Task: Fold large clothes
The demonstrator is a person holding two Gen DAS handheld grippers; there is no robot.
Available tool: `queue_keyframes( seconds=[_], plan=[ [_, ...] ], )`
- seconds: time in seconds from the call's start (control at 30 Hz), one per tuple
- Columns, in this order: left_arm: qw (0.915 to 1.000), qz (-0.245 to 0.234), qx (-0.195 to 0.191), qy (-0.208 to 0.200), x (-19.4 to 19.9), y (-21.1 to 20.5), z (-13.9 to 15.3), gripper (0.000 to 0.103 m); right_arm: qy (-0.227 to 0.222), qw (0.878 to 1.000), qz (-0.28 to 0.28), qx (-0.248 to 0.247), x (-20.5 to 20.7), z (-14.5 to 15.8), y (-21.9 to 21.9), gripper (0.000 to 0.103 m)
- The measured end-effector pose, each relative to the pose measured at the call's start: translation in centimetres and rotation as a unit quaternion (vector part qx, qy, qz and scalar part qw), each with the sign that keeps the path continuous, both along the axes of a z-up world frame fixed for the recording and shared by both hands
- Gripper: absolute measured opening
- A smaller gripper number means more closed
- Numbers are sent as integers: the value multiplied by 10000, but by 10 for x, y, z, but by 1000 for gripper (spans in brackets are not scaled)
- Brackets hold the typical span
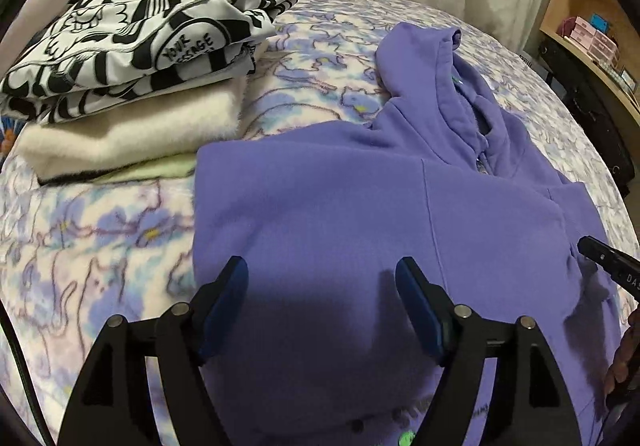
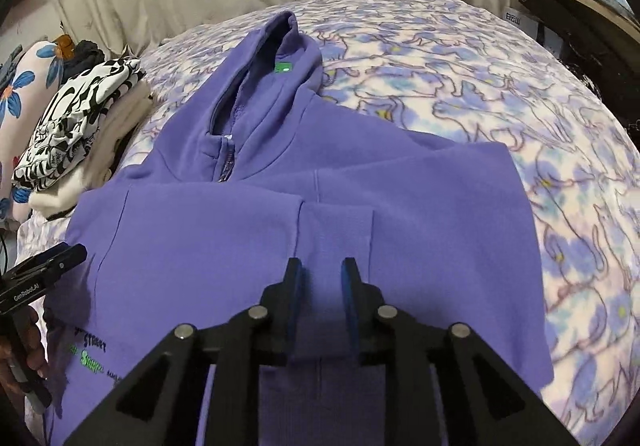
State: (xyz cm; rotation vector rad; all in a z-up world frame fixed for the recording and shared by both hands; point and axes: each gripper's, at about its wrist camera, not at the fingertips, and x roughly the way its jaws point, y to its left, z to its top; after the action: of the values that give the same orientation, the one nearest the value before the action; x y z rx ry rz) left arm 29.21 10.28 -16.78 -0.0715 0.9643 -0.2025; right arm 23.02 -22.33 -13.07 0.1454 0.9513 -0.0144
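Your purple fleece hoodie lies flat on the floral-blanketed bed, both sleeves folded inward. Your left gripper hovers with jaws released; your right gripper is nearly closed, grasping nothing. Snagging a cuff could undo the fold.

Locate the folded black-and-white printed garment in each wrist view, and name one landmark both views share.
Left wrist view: black-and-white garment upper left, topping a stack of folded clothes.
Right wrist view: same garment at the left edge, mid-height.
Shared landmark: the purple hoodie's hood, pointing toward the curtain.
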Motion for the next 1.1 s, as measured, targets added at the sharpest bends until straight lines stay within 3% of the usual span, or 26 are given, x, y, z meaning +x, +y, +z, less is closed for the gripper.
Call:
queue_keyframes(
  seconds=[0.23,0.37,0.8,1.1],
  plan=[
    [10000,-29,56,21,-32,-1,17,76,16,9999,137,77,-26,15,8,23],
    [9999,-92,112,-14,-52,-5,29,77,-83,9999,80,117,-44,25,7,51],
    [9990,35,408,-185,-130,7,42,77,-113,9996,-31,241,-109,34,-1,52],
    [9996,238,106,-81,-200,38,38,77,-153,9996,-128,199,-174,29,-12,51]
  ],
)
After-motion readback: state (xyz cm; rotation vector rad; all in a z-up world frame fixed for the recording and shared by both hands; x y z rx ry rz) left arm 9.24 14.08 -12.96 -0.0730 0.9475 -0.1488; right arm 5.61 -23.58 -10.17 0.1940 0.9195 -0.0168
